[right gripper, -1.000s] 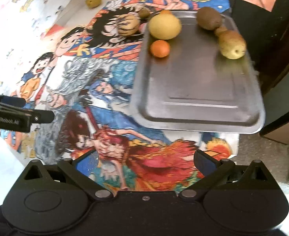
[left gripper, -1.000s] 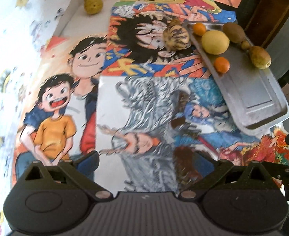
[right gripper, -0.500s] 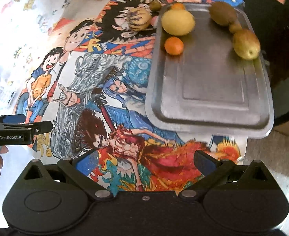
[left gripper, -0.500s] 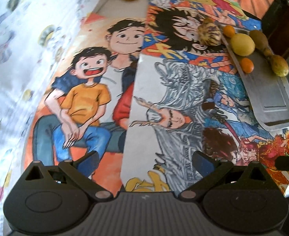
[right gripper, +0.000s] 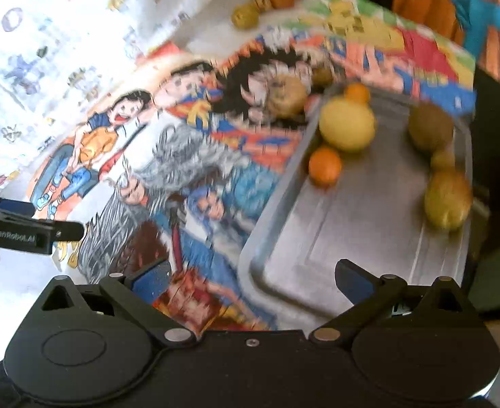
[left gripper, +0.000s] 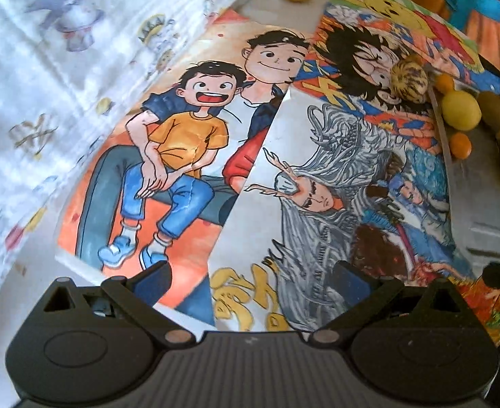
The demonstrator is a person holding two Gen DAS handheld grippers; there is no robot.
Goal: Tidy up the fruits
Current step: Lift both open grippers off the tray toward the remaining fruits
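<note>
- On tray, R side of surface: lemon, 2 oranges, 3 brownish fruits.
- Striped fruit just off tray.
- L tool + R tool: both released, empty.

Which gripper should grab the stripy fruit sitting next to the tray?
Probably the left gripper: it's open over the posters, and the stripy fruit lies on that side, outside the tray. The right gripper faces the tray.

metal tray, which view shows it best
The right wrist view: the metal tray shows nearly whole, though motion-blurred, with the fruit at its far end. The left wrist view catches only a strip of it at the right edge.
</note>
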